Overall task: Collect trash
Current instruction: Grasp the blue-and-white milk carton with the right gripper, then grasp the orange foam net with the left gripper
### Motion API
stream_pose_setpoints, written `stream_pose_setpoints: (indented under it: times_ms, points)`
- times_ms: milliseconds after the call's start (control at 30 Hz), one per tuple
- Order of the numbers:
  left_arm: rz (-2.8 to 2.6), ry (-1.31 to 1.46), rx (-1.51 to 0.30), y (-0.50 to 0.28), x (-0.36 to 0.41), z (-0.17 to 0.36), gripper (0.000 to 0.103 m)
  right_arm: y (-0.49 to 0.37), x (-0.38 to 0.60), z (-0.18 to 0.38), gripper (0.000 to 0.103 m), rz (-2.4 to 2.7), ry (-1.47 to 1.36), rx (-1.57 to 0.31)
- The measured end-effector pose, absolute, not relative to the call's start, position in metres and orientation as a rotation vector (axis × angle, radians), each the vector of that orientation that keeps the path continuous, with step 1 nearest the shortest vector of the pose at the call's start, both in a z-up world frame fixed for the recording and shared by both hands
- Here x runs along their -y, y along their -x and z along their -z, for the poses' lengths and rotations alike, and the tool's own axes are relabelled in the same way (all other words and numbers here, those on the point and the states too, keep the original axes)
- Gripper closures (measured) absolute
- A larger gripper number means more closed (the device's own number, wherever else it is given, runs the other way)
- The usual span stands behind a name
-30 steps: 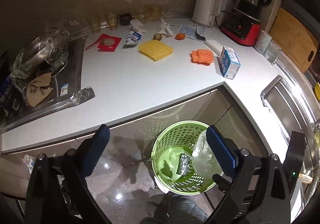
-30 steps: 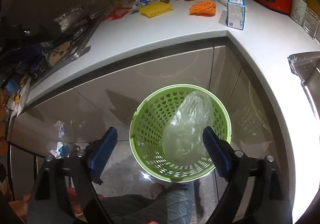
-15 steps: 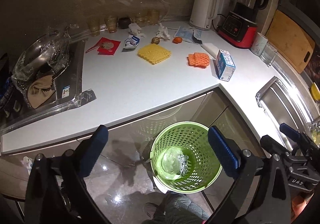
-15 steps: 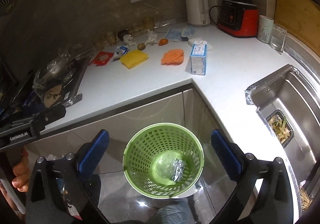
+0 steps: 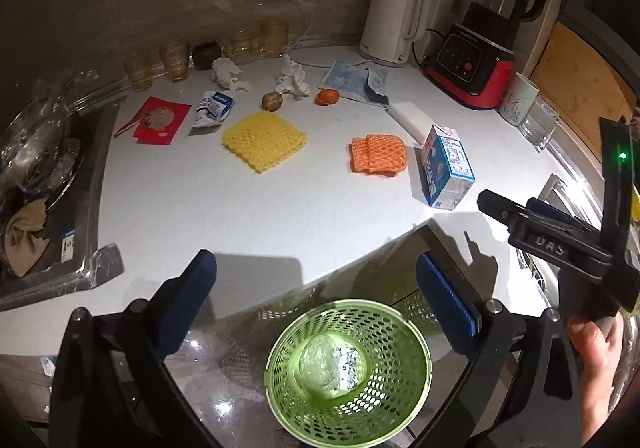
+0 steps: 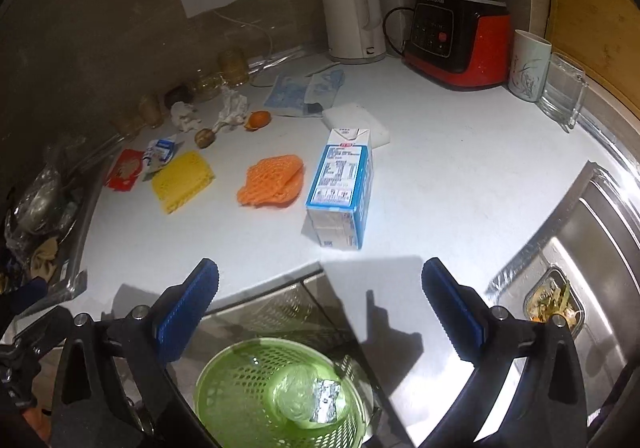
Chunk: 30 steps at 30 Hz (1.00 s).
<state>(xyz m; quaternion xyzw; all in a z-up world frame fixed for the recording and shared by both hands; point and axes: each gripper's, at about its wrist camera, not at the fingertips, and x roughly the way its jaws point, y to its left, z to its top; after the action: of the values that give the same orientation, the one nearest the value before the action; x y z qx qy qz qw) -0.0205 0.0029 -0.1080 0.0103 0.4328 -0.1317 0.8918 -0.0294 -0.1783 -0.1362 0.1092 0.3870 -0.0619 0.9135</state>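
Trash inside green basket

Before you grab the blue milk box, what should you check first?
1. Right tool open and empty: ok.
2. Left tool open and empty: ok.
3. Milk box standing upright, apart from the orange foam net: ok.
4. Path from right tool to milk box free of clutter: ok.
5. Green basket below the counter edge, with room above the plastic bag: ok.
6. Milk box empty or full: cannot tell.
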Motion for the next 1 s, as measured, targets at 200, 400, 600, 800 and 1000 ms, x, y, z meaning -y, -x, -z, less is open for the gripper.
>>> stream_pose_setpoints:
  times_ms: [200,400,600,800,1000]
  points:
    - [0.281,-0.050,-0.914,-0.039,0.036,0.122,0.008,-0.044,0.197,0.169,0.002,0.161,-0.205,-0.875]
    - [0.299,-0.074,-0.942,-0.073,0.065,0.138,0.008,-0.069,0.205,0.188,0.043,0.155,-0.180,-0.924]
    - [0.329,-0.081,-0.975,-0.098,0.094,0.154,0.008,-0.056,0.229,0.178,0.060,0.128,-0.228,-0.931]
    - [0.330,-0.107,-0.997,-0.124,0.123,0.171,0.008,-0.029,0.254,0.153,0.060,0.164,-0.235,-0.887]
    - [0.338,-0.091,-1.030,-0.143,0.140,0.183,0.008,-0.014,0.272,0.140,0.060,0.171,-0.260,-0.875]
